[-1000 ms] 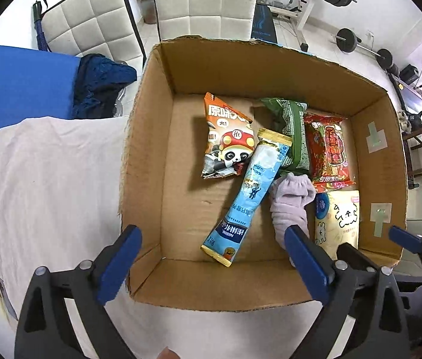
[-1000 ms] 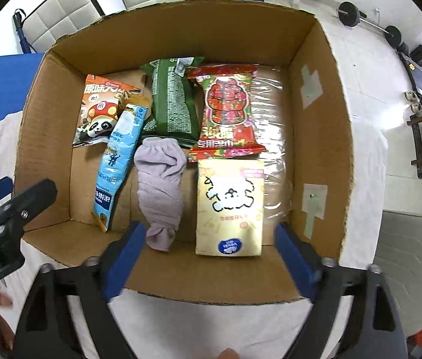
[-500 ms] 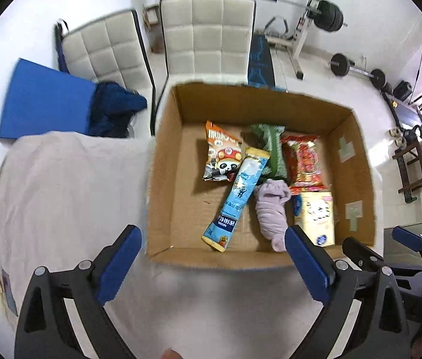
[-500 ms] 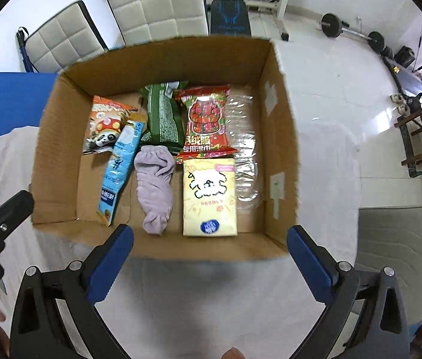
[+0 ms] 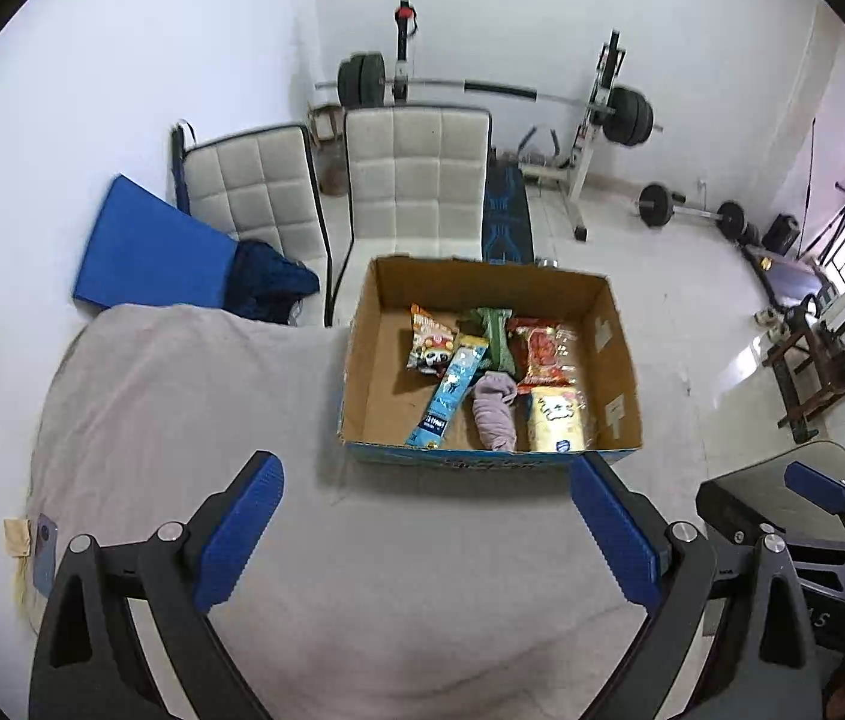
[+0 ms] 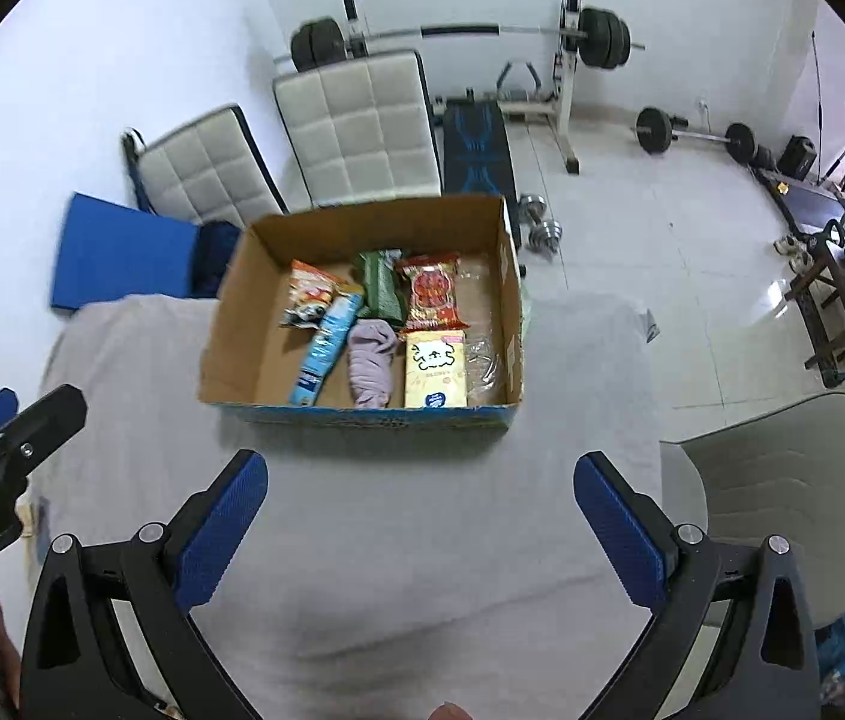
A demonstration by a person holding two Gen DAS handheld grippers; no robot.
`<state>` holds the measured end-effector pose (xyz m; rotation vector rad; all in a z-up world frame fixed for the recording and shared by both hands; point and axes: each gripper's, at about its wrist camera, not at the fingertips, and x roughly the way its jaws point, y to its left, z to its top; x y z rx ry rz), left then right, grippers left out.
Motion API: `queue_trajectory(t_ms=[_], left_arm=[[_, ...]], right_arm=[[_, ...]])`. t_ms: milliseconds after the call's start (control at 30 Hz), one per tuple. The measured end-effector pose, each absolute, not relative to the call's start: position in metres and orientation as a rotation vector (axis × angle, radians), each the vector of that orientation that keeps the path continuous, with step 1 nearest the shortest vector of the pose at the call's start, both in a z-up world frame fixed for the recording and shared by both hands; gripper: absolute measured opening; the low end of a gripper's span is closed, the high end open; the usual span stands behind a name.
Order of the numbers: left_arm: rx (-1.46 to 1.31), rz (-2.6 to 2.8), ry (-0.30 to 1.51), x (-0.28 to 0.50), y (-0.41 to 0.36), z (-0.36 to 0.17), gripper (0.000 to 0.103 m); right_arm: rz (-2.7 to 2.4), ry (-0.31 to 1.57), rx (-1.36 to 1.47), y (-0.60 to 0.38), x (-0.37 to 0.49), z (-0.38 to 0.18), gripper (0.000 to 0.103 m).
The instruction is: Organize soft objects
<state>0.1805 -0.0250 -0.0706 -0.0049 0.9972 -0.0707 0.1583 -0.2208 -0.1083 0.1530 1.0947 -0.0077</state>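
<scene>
Both grippers, left (image 5: 425, 531) and right (image 6: 419, 525), wide open, empty; box (image 6: 362, 414) at bench's far edge packed, looks done.

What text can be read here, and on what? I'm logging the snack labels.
Nothing reads whole.
Orange panda pack, blue stick pack, green pack, red pack, yellow pack: print too small to read.
Cardboard box, front wall: blue print, blurred.
Left gripper, casing seen in the right wrist view: white letters, blurred and cut off.
</scene>
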Motion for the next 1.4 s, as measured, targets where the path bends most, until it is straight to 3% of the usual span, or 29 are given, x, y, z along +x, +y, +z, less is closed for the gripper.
queue_trajectory(t_ms=[600, 833, 867, 1400], left_arm=[[-0.012, -0.068, 0.918, 0.098, -0.026, -0.009, 0.098], [0.0, -0.041, 0.877, 0.099, -0.028, -0.004, 0.099], [0.003, -0.039, 0.872, 0.1, -0.028, -0.004, 0.103], [-0.007, -0.05, 0.843, 0.11, -0.029, -0.002, 0.103]], right_arm=[[0.023, 0.979, 0.091, -0.222, 0.042, -0.012, 0.103], [0.0, 0.919, 0.083, -0.224, 0.042, 0.008, 0.103], [-0.006, 0.911, 0.081, -0.224, 0.044, 0.01, 0.103], [-0.058, 0.856, 0.064, -0.216, 0.065, 0.029, 0.103]])
